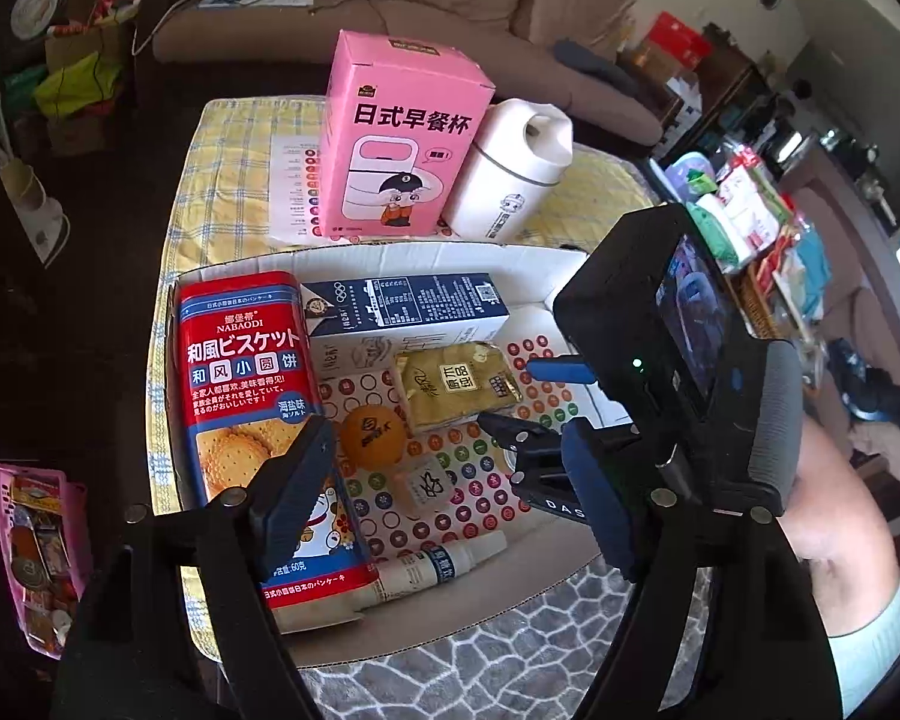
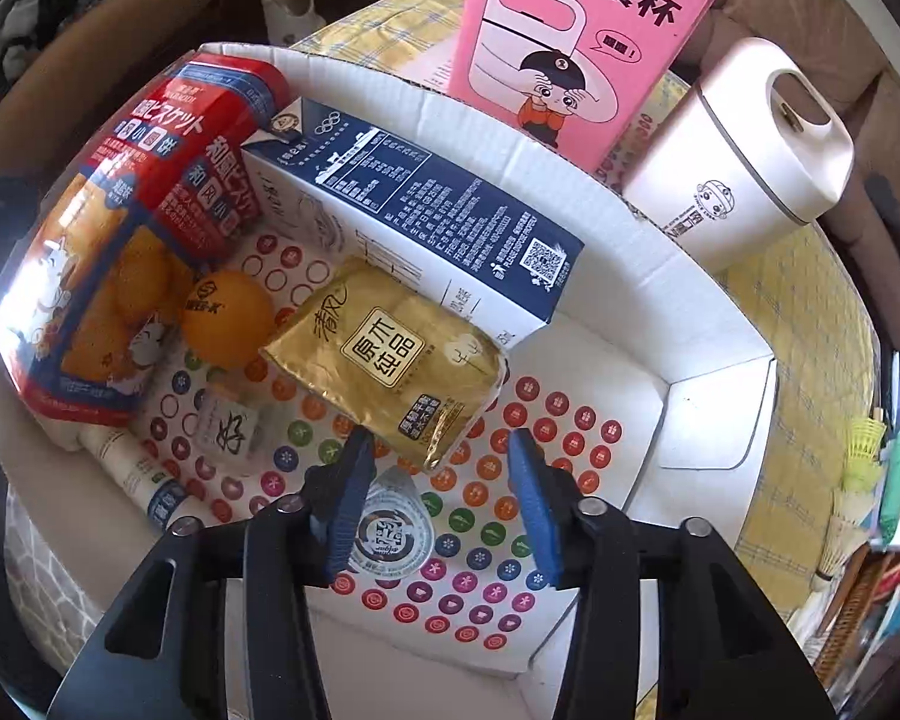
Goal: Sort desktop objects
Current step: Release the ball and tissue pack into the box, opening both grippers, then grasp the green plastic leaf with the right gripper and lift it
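Note:
A white cardboard tray (image 1: 528, 264) (image 2: 714, 312) with a dotted floor holds a red biscuit box (image 1: 246, 396) (image 2: 126, 240), a navy milk carton (image 1: 408, 306) (image 2: 426, 210), a gold tissue pack (image 1: 456, 384) (image 2: 390, 360), an orange ball (image 1: 372, 432) (image 2: 228, 318), a small white cube (image 1: 429, 483) (image 2: 228, 429), a white tube (image 1: 444, 564) (image 2: 132, 468) and a round foil-lidded cup (image 2: 390, 531). My left gripper (image 1: 450, 504) is open above the tray's near side. My right gripper (image 2: 444, 504) (image 1: 546, 414) is open, empty, just above the cup and the tissue pack's near corner.
A pink box (image 1: 402, 132) (image 2: 576, 42) and a white lidded cup (image 1: 510, 174) (image 2: 744, 162) stand behind the tray on the yellow checked cloth (image 1: 228, 150). A sofa (image 1: 450, 6) lies beyond. Cluttered shelves (image 1: 768, 216) are at the right. A pink basket (image 1: 36, 552) sits low left.

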Available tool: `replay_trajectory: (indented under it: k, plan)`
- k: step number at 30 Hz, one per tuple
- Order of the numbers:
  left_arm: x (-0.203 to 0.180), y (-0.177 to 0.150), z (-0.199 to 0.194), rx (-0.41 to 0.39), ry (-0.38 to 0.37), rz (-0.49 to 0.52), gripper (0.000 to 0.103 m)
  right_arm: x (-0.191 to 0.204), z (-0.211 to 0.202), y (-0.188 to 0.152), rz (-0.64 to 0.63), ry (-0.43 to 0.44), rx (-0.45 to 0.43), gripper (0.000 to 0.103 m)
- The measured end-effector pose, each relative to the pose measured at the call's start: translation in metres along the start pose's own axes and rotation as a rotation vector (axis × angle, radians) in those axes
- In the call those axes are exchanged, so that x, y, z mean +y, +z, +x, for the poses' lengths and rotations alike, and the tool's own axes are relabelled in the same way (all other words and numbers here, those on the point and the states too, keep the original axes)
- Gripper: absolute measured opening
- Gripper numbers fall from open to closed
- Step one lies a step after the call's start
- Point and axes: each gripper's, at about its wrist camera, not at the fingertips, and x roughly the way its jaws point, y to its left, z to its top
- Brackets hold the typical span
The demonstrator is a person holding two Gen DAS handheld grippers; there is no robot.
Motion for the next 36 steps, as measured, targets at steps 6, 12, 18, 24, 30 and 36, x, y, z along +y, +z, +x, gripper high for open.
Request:
replay_trajectory:
  k: [6, 12, 18, 24, 30, 36]
  plan:
    - [-0.005, -0.006, 0.001, -0.002, 0.050, 0.018, 0.078, -0.021, -0.027, -0.017, 0.148, 0.086, -0.096, 0.059]
    - [-0.011, -0.010, -0.004, -0.010, 0.070, 0.028, 0.078, -0.030, -0.052, -0.032, 0.208, 0.125, -0.160, 0.069]
    - [-0.019, -0.014, -0.009, -0.027, 0.078, 0.021, 0.099, -0.026, -0.065, -0.045, 0.273, 0.170, -0.213, 0.097]
    - [-0.028, -0.020, -0.009, -0.021, 0.089, 0.015, 0.103, -0.038, -0.082, -0.075, 0.293, 0.162, -0.256, 0.103]
    - [-0.055, -0.029, -0.011, -0.028, 0.046, 0.059, 0.103, -0.090, -0.118, -0.126, 0.370, 0.138, -0.359, 0.103]
    - [-0.108, -0.034, 0.010, -0.015, -0.018, 0.128, 0.103, -0.160, -0.119, -0.191, 0.517, 0.043, -0.403, 0.094]
